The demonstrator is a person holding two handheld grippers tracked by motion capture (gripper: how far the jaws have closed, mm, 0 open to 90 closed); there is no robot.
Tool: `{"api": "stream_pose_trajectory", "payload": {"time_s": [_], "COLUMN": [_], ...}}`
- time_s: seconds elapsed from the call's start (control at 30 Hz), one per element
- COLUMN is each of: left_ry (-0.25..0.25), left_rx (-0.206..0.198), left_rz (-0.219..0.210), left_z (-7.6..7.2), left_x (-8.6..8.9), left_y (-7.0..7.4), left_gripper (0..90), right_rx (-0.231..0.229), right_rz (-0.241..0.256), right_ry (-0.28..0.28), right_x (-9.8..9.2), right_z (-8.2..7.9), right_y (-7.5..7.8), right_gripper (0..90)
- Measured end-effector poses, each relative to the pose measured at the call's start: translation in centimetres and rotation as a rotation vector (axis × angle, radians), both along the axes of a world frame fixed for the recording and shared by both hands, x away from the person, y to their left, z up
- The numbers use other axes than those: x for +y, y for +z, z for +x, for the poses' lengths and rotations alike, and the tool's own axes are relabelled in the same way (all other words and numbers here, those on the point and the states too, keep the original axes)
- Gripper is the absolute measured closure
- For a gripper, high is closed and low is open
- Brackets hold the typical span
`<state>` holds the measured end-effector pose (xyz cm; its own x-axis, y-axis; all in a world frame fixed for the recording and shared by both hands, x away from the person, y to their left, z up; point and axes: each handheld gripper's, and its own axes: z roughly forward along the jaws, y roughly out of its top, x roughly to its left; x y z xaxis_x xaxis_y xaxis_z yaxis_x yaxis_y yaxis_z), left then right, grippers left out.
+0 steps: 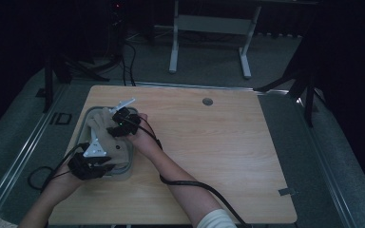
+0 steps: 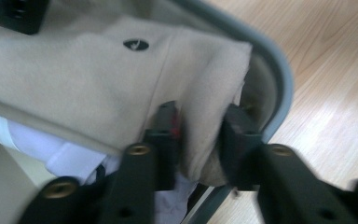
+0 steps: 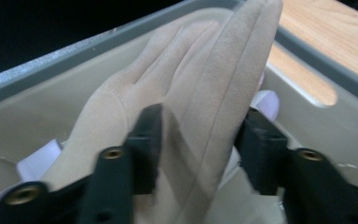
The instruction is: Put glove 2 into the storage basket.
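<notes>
A beige glove (image 1: 110, 138) lies in a shallow grey tray (image 1: 123, 172) at the left of the wooden table (image 1: 209, 142). My left gripper (image 1: 108, 164) is at the tray's near end. In the left gripper view it (image 2: 200, 135) is shut on a fold of the glove's cuff edge (image 2: 98, 84), next to the tray rim (image 2: 279, 79). My right gripper (image 1: 112, 126) is at the tray's far end. In the right gripper view it (image 3: 200, 135) pinches the glove's fingers (image 3: 205, 70), which rise between its jaws.
Something white (image 2: 60, 149) lies under the glove in the tray, and it also pokes out beside the glove's fingers (image 3: 268, 100). Cables trail from both grippers across the table (image 1: 185, 180). Bare wood (image 1: 228, 128) extends right of the tray. A dark floor and a desk frame (image 1: 209, 28) lie beyond.
</notes>
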<state>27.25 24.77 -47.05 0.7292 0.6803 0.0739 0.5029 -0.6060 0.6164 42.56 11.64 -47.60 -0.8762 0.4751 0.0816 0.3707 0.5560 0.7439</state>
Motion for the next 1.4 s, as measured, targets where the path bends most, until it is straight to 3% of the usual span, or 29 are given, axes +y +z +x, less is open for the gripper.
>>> {"api": "stream_pose_trajectory", "payload": {"time_s": [0.1, 0.17, 0.23, 0.27, 0.4, 0.5, 0.57, 0.7, 0.73, 0.83, 1.13, 1.4], "left_ry": [0.007, 0.037, 0.036, 0.050, 0.033, 0.022, 0.011, -0.006, -0.029, -0.045, -0.110, -0.146], "left_rx": [-0.018, -0.021, -0.024, -0.046, -0.053, -0.069, -0.094, -0.098, -0.111, -0.115, -0.092, -0.076], "left_rz": [-0.033, -0.112, -0.127, -0.155, -0.243, -0.242, -0.254, -0.277, -0.271, -0.272, -0.302, -0.279], "left_z": [-0.1, 0.0, 0.0, 0.0, 0.1, 0.1, 0.2, 0.4, 0.4, 0.5, 1.1, 1.6], "left_x": [0.3, 0.6, 0.6, 0.5, -0.1, -0.8, -2.0, -3.2, -4.4, -5.3, -8.9, -11.3], "left_y": [0.7, 1.8, 2.1, 2.7, 3.6, 3.8, 3.8, 3.6, 3.3, 3.0, 1.4, -0.3], "left_gripper": [52.0, 41.0, 34.3, 26.2, 18.2, 17.2, 17.1, 17.2, 17.1, 17.1, 17.1, 17.1], "right_rx": [-0.005, 0.006, 0.031, 0.038, 0.027, 0.022, -0.004, -0.023, -0.025, -0.026, -0.031, -0.025], "right_rz": [0.012, 0.037, 0.053, 0.055, 0.063, 0.062, 0.045, 0.029, 0.029, 0.027, 0.027, 0.027], "right_ry": [0.000, -0.001, 0.025, 0.033, 0.036, 0.041, 0.043, 0.041, 0.039, 0.034, 0.019, -0.012], "right_x": [-0.9, -1.6, -2.4, -2.8, -4.2, -5.4, -6.4, -8.1, -8.5, -9.8, -13.5, -17.0], "right_z": [0.0, 0.1, 0.0, 0.0, -0.4, -0.5, -0.7, -1.0, -1.0, -1.2, -1.8, -2.6], "right_y": [0.9, 1.5, 2.0, 2.2, 2.8, 2.9, 2.8, 2.6, 2.6, 2.4, 1.5, -0.1], "right_gripper": [39.0, 31.9, 22.6, 20.2, 16.5, 15.4, 15.4, 15.3, 15.3, 15.3, 15.4, 15.4]}}
